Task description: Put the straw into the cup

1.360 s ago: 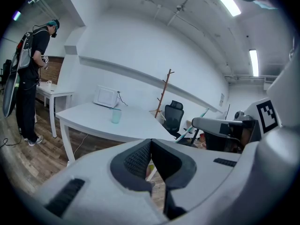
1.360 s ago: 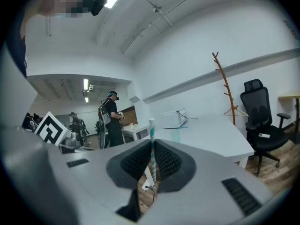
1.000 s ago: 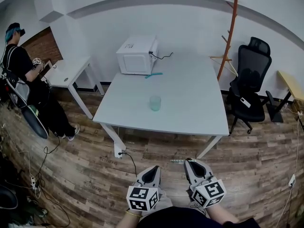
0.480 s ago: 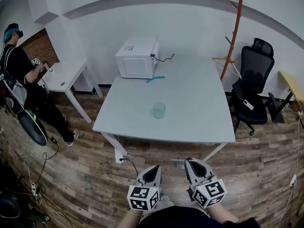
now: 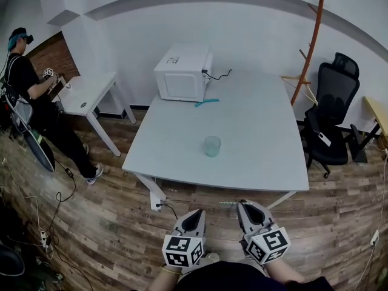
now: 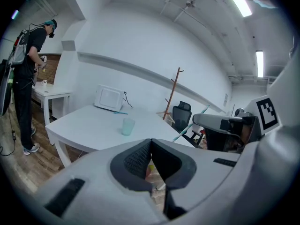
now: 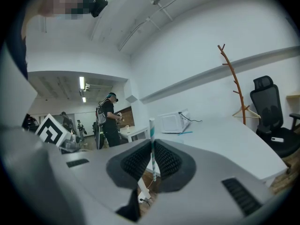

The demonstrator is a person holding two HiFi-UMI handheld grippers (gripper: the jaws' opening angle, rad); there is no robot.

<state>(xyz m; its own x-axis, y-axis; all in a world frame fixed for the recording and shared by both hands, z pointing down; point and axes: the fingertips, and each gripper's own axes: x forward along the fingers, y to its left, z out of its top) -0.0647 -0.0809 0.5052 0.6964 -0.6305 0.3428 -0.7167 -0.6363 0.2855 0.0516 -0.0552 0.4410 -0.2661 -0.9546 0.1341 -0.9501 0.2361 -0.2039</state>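
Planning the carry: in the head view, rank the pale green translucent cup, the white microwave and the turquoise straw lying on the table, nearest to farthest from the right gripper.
From the right gripper:
1. Pale green translucent cup, middle of the white table.
2. Turquoise straw, lying beyond the cup.
3. White microwave, just behind that straw, far left corner.

White wall [image 5: 254, 29], wood-plank floor [image 5: 97, 223]. Big white table [image 5: 260, 144] dead centre, microwave [image 5: 182, 71] on its 11 o'clock corner. Wooden coat stand [image 5: 313, 41] at 1 o'clock, black office chair [image 5: 336, 111] at 2. Small white desk [image 5: 85, 93] at 10, brick patch [image 5: 60, 56] behind it. Ceiling tube lights [image 6: 260, 63] on.
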